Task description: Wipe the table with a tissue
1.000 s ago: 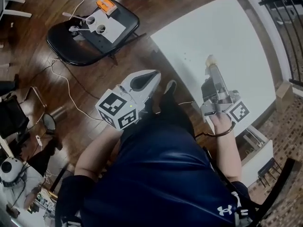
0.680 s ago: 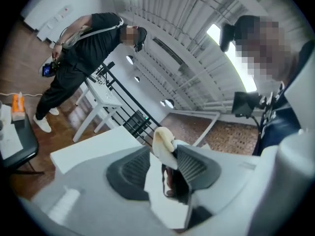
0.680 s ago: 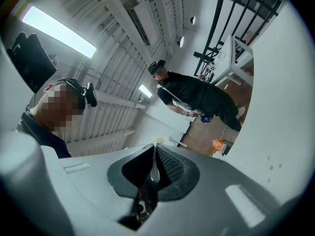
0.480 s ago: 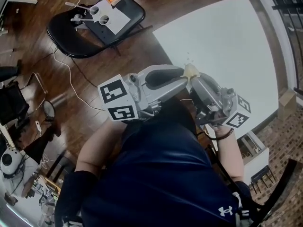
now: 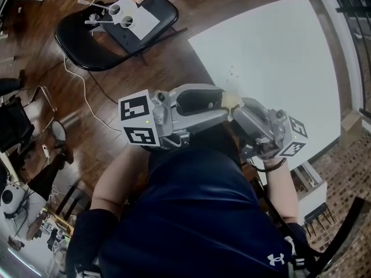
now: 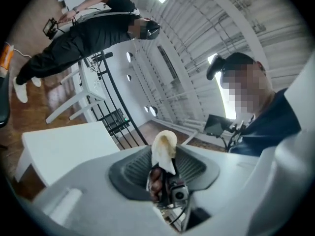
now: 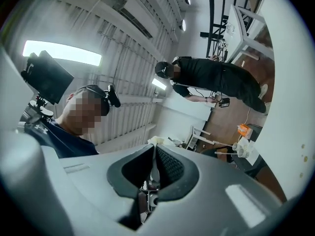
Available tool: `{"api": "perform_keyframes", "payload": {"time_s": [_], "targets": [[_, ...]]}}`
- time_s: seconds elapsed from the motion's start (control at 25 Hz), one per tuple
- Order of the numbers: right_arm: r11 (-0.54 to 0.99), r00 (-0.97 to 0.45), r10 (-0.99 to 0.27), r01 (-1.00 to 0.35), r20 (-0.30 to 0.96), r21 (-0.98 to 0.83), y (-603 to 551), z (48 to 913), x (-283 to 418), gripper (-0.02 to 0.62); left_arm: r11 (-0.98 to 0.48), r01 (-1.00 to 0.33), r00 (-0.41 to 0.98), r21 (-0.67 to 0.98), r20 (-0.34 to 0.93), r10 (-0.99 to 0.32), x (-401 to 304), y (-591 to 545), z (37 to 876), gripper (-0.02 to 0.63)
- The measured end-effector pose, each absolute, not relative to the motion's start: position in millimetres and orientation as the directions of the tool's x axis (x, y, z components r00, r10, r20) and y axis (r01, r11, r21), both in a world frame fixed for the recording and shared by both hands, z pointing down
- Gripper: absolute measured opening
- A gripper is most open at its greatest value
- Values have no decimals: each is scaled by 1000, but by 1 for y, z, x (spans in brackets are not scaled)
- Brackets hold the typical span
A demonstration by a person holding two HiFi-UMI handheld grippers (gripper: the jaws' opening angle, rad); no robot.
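Observation:
A crumpled, yellow-stained tissue (image 5: 233, 101) hangs in the air just off the near corner of the white table (image 5: 278, 57). My right gripper (image 5: 236, 110) is shut on it; in the right gripper view a thin strip of tissue (image 7: 155, 141) runs between the closed pads of the right gripper (image 7: 155, 156). My left gripper (image 5: 223, 102) meets it tip to tip from the left. Its jaws are opening, and the tissue's free end (image 6: 164, 149) stands upright between the spread pads of the left gripper (image 6: 165, 165), with a gap on each side.
A black folding chair (image 5: 116, 25) with paper, cups and an orange item stands at top left on the wooden floor, with cables trailing beside it. A white box (image 5: 313, 184) sits by the table's right corner. Another person in black (image 7: 221, 82) stands behind.
My right gripper lifted the tissue off the table and carried it left. My left gripper rose and swung right to meet it, and its jaws have spread apart.

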State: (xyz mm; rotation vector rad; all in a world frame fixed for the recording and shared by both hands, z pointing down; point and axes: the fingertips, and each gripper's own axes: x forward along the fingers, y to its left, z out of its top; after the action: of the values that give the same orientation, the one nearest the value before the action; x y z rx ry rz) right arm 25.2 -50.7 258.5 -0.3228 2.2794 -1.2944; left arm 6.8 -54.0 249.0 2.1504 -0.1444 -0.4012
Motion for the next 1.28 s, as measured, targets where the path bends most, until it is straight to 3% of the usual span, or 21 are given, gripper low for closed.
{"api": "perform_keyframes", "payload": {"time_s": [0.08, 0.2, 0.28, 0.44, 0.6, 0.92, 1.04, 1.12, 1.28], "targets": [[518, -850, -435, 34, -297, -855, -52, 260, 24, 18, -591, 65, 940, 804, -248, -233, 8, -52, 243, 47], [536, -871, -428, -31, -240, -844, -53, 265, 23, 31, -653, 9, 956, 758, -197, -215, 7, -53, 243, 26], [578, -901, -405, -119, -157, -808, -53, 269, 22, 138, -727, -47, 977, 685, -120, -176, 4, -52, 246, 23], [727, -945, -326, -264, 20, -634, -56, 269, 22, 156, -896, -65, 993, 438, 121, -13, -1, -41, 260, 21], [792, -978, -199, -199, 65, -577, -49, 265, 6, 144, -938, 32, 976, 346, 191, 103, 2, -33, 262, 21], [759, -997, -62, -72, 38, -647, -24, 273, -2, 77, -885, 126, 963, 448, 159, 218, 6, -15, 275, 21], [765, -995, -94, -101, 44, -636, -28, 281, 2, 43, -889, 84, 965, 451, 186, 185, 5, -19, 284, 30], [763, -983, -164, -178, 81, -621, -40, 296, 15, 40, -901, 7, 968, 434, 222, 114, 1, -26, 294, 105], [663, -907, -310, -422, 286, -619, -80, 346, 56, 41, -879, -150, 964, 453, 266, -28, -17, -36, 314, 129]]}}
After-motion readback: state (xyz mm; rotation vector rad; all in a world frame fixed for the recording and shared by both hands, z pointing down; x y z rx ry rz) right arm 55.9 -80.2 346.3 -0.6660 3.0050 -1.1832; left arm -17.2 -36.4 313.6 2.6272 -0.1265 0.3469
